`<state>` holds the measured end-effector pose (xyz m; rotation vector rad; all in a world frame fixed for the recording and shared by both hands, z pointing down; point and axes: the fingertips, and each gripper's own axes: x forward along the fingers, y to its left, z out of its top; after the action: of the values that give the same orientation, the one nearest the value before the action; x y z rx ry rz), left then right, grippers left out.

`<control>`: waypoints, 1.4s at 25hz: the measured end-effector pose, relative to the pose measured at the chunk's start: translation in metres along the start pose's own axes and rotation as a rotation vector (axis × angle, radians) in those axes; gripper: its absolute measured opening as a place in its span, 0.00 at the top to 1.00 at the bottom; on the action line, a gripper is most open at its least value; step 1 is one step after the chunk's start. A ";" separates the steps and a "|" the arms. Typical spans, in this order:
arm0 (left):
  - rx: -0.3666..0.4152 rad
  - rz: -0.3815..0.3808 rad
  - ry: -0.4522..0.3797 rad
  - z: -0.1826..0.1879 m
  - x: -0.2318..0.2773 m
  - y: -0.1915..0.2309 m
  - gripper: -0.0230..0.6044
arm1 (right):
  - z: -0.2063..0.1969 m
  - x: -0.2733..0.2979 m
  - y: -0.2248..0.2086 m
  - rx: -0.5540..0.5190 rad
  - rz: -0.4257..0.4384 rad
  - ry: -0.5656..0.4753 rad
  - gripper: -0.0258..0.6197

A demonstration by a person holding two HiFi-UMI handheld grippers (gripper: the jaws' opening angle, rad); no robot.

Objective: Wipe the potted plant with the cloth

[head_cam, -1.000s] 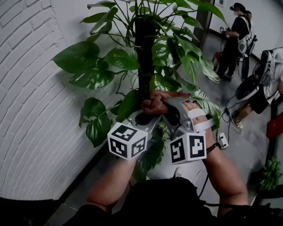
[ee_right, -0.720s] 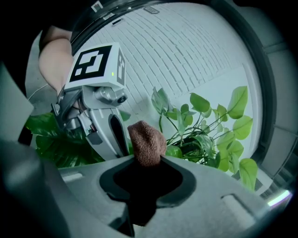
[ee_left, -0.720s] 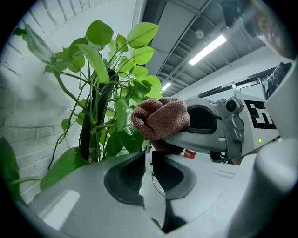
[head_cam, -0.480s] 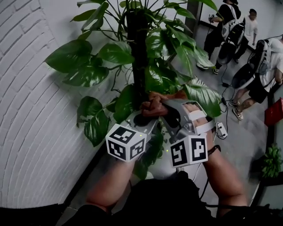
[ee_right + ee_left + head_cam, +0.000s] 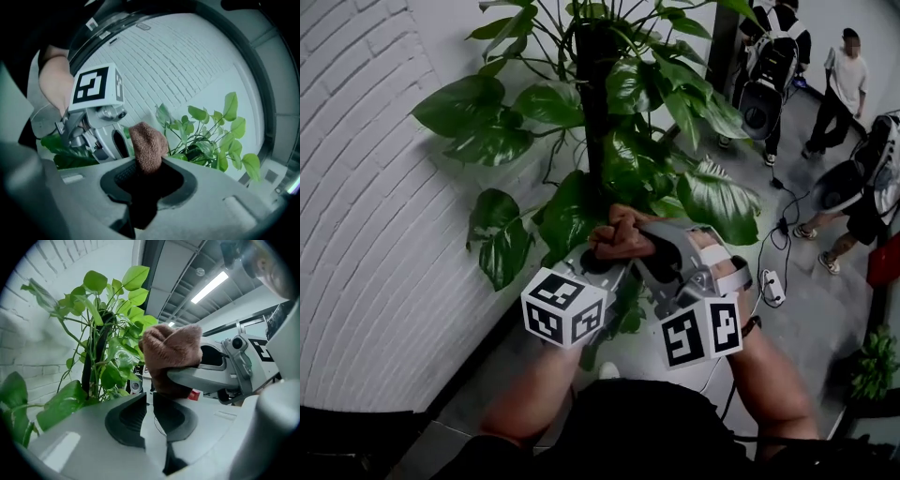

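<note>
Shifted since a second ago: both grippers, a little sideways across the lower leaves, staying side by side.

- Right gripper (image 5: pixel 149 174): jaws clamped on a bunched brown cloth (image 5: pixel 148 146), which stands up past the pads.
- Left gripper (image 5: pixel 148 404): jaws a narrow slit apart, nothing between them. The cloth hangs just above and beyond its tips.
- Potted plant (image 5: pixel 623 169): leaves round a dark pole (image 5: pixel 592 112); pot out of view.
- Cloth position: low by the pole, near a broad leaf (image 5: pixel 717 202); contact cannot be told.
- Step, judged: bringing the cloth to a leaf.
- Next move needs: the leaf steadied, then a light stroke along its face.
</note>
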<state>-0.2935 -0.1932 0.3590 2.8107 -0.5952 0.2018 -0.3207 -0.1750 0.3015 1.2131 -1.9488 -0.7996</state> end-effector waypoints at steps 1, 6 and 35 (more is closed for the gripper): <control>-0.008 0.017 -0.003 -0.001 -0.001 -0.003 0.86 | 0.004 -0.008 0.001 0.029 0.019 -0.038 0.86; -0.055 0.072 -0.008 -0.014 -0.003 -0.035 0.87 | 0.007 -0.063 0.009 0.127 0.099 -0.178 0.86; -0.069 0.221 0.075 -0.063 0.108 -0.155 0.94 | -0.130 -0.168 -0.090 0.063 0.145 -0.280 0.86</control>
<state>-0.1365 -0.0797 0.4049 2.6548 -0.8773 0.3210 -0.1177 -0.0718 0.2647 1.0246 -2.2748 -0.8748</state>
